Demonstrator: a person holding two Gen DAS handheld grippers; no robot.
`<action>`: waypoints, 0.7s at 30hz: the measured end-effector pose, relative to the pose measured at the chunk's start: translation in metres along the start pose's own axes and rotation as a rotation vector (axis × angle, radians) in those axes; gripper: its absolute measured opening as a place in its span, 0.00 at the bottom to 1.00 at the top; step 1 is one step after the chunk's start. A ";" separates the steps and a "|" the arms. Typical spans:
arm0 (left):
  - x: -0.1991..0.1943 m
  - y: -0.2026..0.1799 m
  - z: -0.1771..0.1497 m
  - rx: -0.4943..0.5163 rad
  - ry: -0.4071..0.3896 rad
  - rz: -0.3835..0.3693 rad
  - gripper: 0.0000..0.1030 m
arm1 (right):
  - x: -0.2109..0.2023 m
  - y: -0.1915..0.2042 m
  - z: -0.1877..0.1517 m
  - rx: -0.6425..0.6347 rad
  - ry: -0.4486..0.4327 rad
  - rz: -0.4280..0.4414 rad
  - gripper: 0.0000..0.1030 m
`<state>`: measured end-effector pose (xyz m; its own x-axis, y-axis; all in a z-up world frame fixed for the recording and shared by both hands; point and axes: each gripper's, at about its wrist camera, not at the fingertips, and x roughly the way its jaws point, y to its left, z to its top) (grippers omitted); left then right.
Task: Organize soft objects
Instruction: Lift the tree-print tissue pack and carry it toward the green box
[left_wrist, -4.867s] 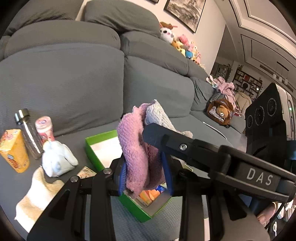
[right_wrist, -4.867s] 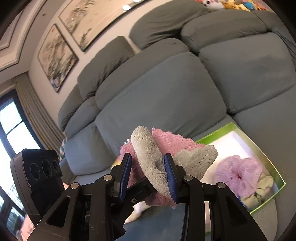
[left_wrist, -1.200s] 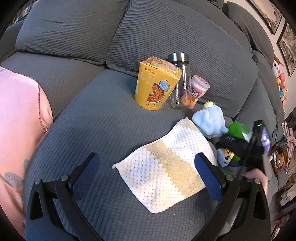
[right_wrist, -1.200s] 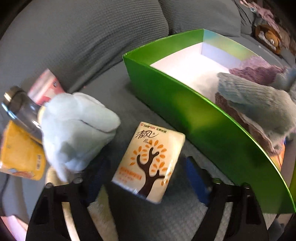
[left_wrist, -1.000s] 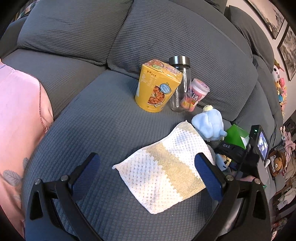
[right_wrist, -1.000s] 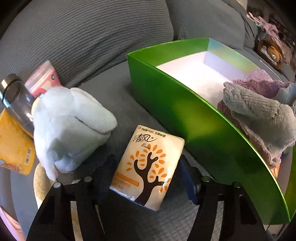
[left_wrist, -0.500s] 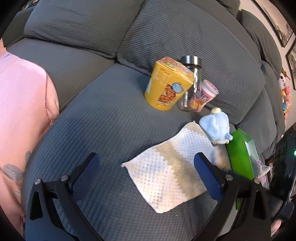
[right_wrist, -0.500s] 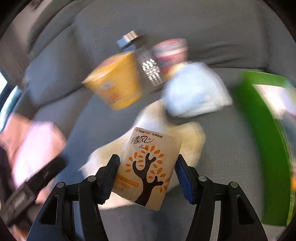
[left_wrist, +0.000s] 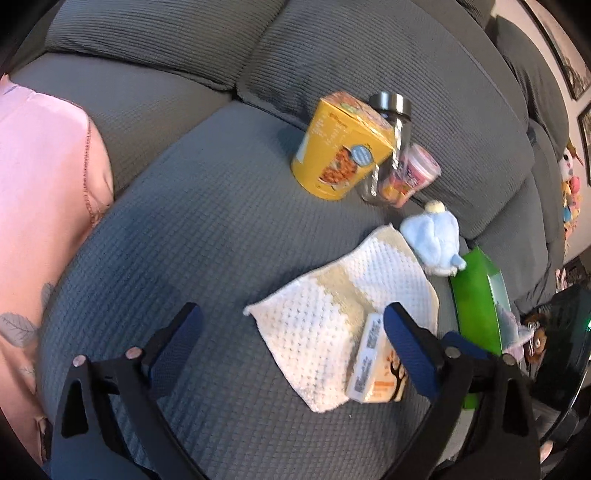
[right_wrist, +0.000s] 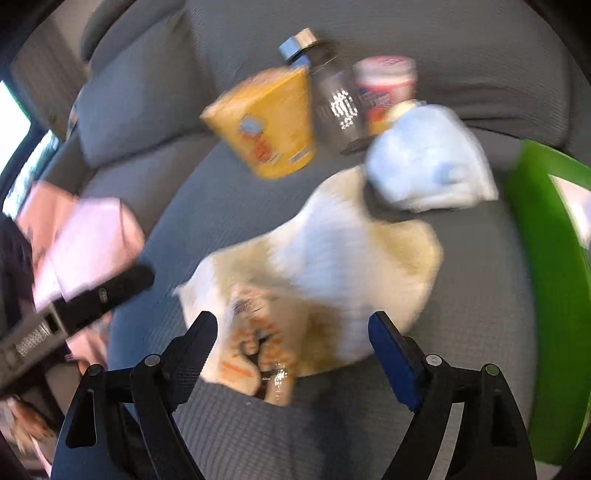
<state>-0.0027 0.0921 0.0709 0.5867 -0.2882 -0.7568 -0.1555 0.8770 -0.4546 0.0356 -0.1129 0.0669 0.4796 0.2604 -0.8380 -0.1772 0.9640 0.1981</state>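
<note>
The right gripper (right_wrist: 291, 354), jaws just sprung wide, has dropped the tissue pack (right_wrist: 258, 347) onto the towel (right_wrist: 343, 266). The left gripper (left_wrist: 291, 350) hangs open, empty; both soft items still sit outside the green box (right_wrist: 546, 258).

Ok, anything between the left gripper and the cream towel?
Yes: a tissue pack lies on the cream towel at its near corner, just inside the left gripper's right finger. The towel's other side is unobstructed.

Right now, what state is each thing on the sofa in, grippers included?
Tissue pack: released, lying on the towel's near edge.
Towel: spread flat, outside the box.
Blue plush: on the seat, beside the box.
Green box: open.
Bottle: capped, upright.
Yellow carton: closed, standing.
Pink cup: lidded.
Left gripper: open, empty.
Right gripper: just opened, pads clear of the pack.
</note>
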 end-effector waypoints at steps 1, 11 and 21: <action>0.003 -0.004 -0.002 0.020 0.019 -0.009 0.89 | -0.004 -0.005 0.000 0.036 -0.013 0.013 0.82; 0.032 -0.040 -0.031 0.180 0.176 -0.072 0.54 | 0.028 -0.008 -0.008 0.146 0.082 0.173 0.50; 0.043 -0.056 -0.040 0.255 0.216 -0.132 0.31 | 0.042 -0.002 -0.014 0.149 0.147 0.233 0.45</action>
<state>-0.0005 0.0148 0.0449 0.4031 -0.4558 -0.7936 0.1298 0.8869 -0.4434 0.0439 -0.1051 0.0243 0.3095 0.4749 -0.8238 -0.1342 0.8795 0.4565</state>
